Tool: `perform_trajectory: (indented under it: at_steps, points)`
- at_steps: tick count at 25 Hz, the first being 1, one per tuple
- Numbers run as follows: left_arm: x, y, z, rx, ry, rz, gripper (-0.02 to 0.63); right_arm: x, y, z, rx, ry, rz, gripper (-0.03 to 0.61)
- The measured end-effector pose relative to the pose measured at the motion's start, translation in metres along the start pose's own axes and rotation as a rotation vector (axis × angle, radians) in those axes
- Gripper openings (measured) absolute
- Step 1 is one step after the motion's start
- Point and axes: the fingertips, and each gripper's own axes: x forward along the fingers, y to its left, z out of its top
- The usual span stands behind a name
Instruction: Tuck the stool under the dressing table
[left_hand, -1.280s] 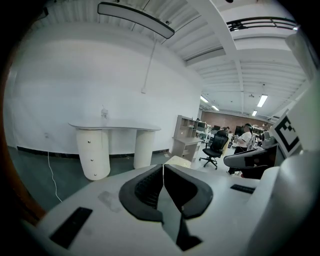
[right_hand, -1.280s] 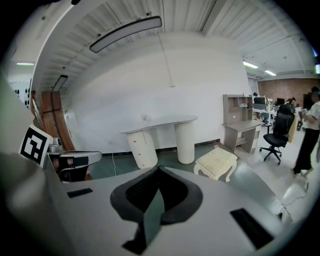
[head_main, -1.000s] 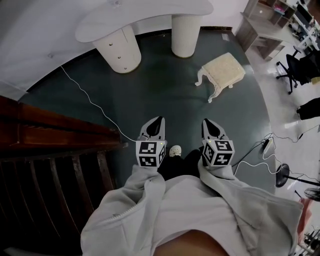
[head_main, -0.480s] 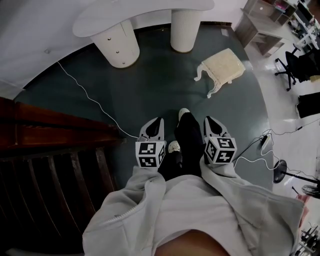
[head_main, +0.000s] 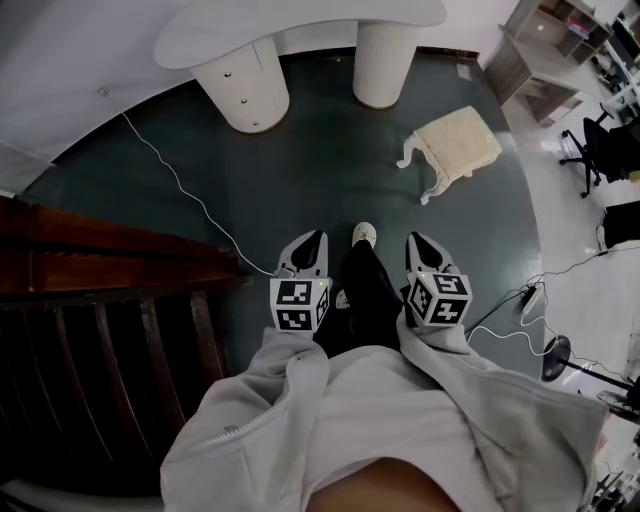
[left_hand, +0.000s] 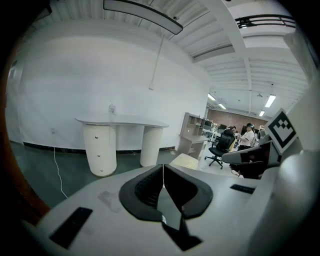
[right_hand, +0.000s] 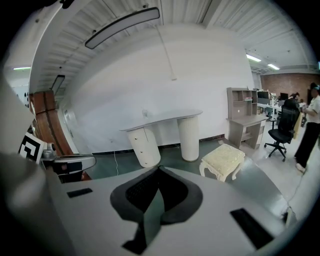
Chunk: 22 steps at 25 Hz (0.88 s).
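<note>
Left gripper (head_main: 314, 240) and right gripper (head_main: 416, 241), jaws pressed together on nothing, flank the person's dark leg (head_main: 368, 290) and pale shoe (head_main: 365, 234) at lower centre. A white cable (head_main: 190, 195) snakes at left, below the dressing table (head_main: 250, 30) at the top. The stool (head_main: 458, 145), cream-cushioned on curved white legs, stands upright at upper right, apart from the table.

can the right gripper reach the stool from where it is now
Probably not yet: the stool stands well ahead of the right gripper, across the floor. Nothing blocks the way, so stepping closer should do; its jaws are shut.
</note>
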Motion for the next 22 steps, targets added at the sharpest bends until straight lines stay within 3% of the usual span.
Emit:
perform_trajectory:
  at_steps: [10, 22]
  points:
    - [0.057, 0.026, 0.033, -0.014, 0.0, 0.039, 0.018, 0.059, -0.018, 0.048, -0.026, 0.008, 0.044, 0.049]
    - [0.144, 0.028, 0.085, 0.016, 0.01, 0.003, 0.018, 0.124, -0.066, 0.107, -0.001, 0.009, 0.031, 0.049]
